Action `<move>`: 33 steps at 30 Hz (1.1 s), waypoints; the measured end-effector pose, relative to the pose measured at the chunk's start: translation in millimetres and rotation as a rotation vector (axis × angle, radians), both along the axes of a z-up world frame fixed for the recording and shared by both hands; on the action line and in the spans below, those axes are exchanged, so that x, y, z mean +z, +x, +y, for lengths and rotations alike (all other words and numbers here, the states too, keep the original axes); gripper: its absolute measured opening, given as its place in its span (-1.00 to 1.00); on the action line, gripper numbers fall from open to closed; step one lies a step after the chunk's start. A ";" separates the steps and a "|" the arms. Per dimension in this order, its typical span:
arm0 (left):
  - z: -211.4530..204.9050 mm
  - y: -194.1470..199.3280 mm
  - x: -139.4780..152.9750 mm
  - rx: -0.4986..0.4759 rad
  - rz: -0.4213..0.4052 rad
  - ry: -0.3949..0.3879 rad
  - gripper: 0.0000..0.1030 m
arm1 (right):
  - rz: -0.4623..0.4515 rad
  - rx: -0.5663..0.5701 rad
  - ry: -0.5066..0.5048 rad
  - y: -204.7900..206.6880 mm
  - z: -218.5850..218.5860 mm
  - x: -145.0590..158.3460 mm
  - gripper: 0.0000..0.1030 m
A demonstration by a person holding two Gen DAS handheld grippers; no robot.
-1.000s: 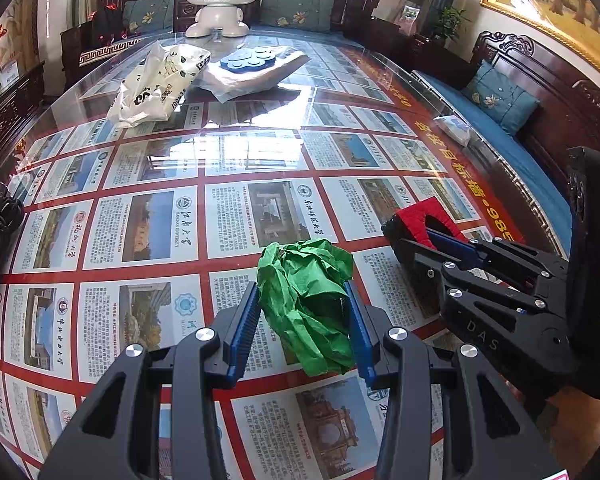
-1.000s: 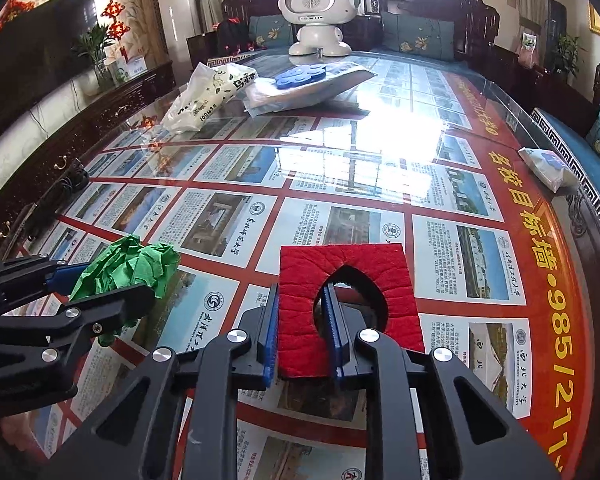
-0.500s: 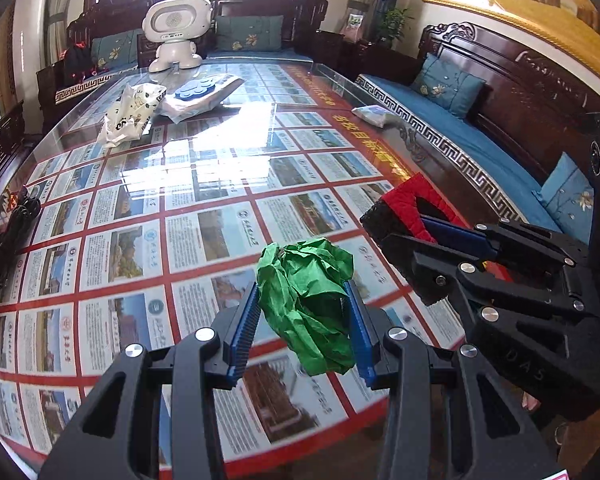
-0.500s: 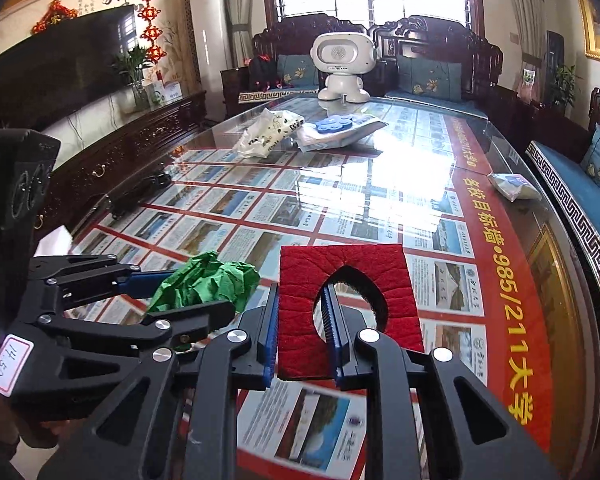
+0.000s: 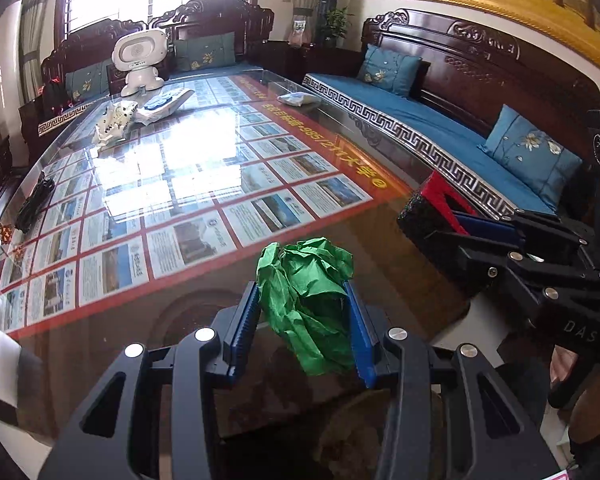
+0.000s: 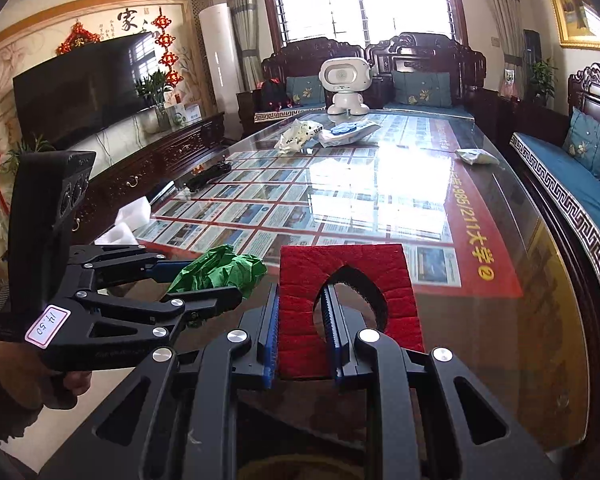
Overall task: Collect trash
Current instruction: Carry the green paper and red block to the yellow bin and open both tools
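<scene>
At the lower centre of the left wrist view, a crumpled green paper ball (image 5: 306,304) is clamped between the blue pads of the left hand-held gripper (image 5: 306,316); the pads are set only as far apart as the wad is thick, so the paper is kept from slipping while it is carried clear of the counter (image 5: 204,184). At the right edge of the same view the right hand-held gripper (image 5: 466,226) is seen, and in its own view its jaws are drawn narrow around one limb of a red felt piece (image 6: 346,276) with a leaf-shaped cut-out; one finger is passed through the opening, so the thin sheet is pinched on its edge and held flat rather than left to droop. Both pieces of trash are held off the glass, over the near end of the counter, which suggests that they are being taken to a bin that is not in view. Toward the upper left of the left wrist view, further candidates are left on the counter: a white printed bag (image 5: 112,122), a white packet with blue discs (image 5: 162,104) beside it, and a small packet (image 5: 300,99) near the sofa-side edge. A white robot toy (image 5: 140,60) stands at the far end and is judged not to be trash.
</scene>
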State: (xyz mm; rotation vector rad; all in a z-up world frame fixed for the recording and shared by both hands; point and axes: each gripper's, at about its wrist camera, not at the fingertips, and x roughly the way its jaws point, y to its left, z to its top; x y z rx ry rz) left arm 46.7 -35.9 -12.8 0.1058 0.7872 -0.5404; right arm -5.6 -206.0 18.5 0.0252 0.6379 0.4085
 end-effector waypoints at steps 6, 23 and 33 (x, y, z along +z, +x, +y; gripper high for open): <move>-12.7 -58.7 -21.8 -0.071 0.045 -0.023 -0.17 | 0.018 -0.007 0.001 -62.0 -1.3 -16.7 -0.61; -29.7 -146.7 -117.7 -0.169 0.189 0.029 -0.17 | 0.270 -0.104 -0.008 -147.1 -8.1 -141.4 -0.61; -36.5 -161.9 -171.7 -0.202 0.308 0.057 -0.17 | 0.481 -0.163 -0.002 -150.5 -18.8 -215.7 0.05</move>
